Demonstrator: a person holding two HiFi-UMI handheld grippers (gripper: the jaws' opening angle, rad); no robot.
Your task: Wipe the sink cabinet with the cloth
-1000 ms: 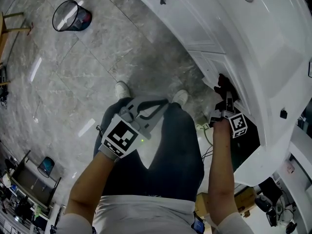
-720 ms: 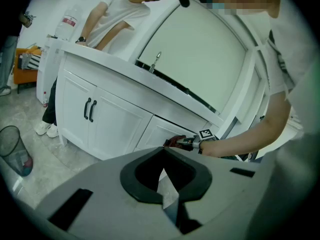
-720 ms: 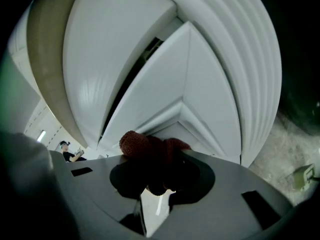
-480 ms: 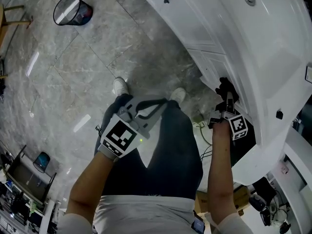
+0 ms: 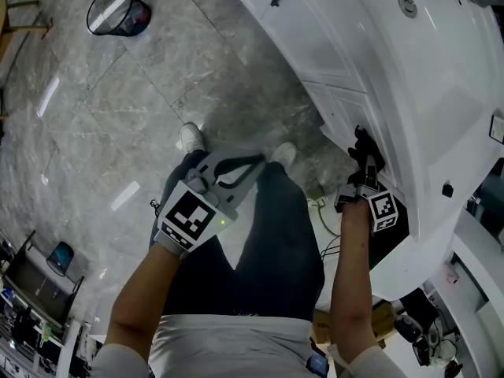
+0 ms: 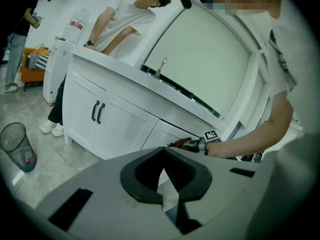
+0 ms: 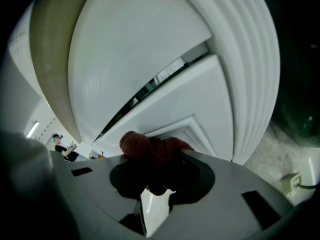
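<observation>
Cloth (image 7: 148,149) bunched in right gripper (image 7: 154,183), mostly hidden against sink cabinet (image 7: 192,101)

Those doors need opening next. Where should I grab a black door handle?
Grip the black door handle mid-bar, coming straight from the front with jaws closing sideways: it's an upright bar standing off the white door, fixed at both ends.

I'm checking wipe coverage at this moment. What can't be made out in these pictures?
Contact between cloth and cabinet: in the right gripper view the cloth's own bulk covers it; in the head view it is too small and dark.
Which panels are already wiped: no marks show on the white in any view.
Cabinet's right part: in the left gripper view the person's arm covers it.
What is in the bin: too small in the head and left gripper views.
</observation>
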